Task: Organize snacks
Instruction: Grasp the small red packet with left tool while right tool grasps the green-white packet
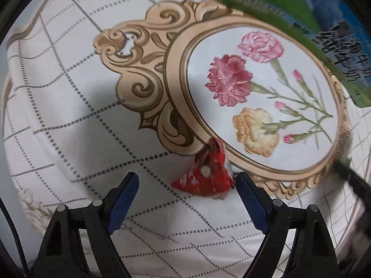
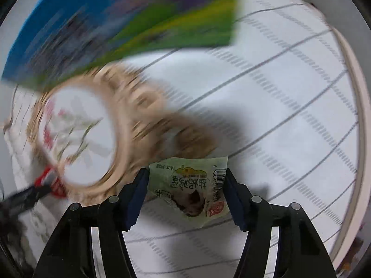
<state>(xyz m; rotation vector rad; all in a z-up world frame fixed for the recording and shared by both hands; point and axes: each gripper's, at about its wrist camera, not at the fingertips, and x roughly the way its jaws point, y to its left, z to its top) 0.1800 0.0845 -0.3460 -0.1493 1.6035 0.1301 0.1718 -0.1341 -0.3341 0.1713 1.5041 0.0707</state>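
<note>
A small red snack packet (image 1: 206, 176) lies on the white tablecloth (image 1: 69, 115), at the rim of a printed flower oval. My left gripper (image 1: 185, 183) points down over it and stands open; the packet sits close to the right finger (image 1: 248, 192), far from the left one. A pale green snack packet (image 2: 187, 185) with a barcode lies flat between the fingers of my right gripper (image 2: 186, 180). Its pads sit right at the packet's two side edges, and the packet is not buckled. The red packet (image 2: 49, 180) and the left gripper's dark tip show blurred at the far left of the right wrist view.
A large blue and green printed box (image 1: 301, 16) stands at the far side of the flower oval (image 1: 255, 97); it also shows blurred as the box (image 2: 116, 27) in the right wrist view. The round table's edge (image 2: 360, 115) curves along the right. A dark blurred object (image 1: 354, 180) juts in at the right.
</note>
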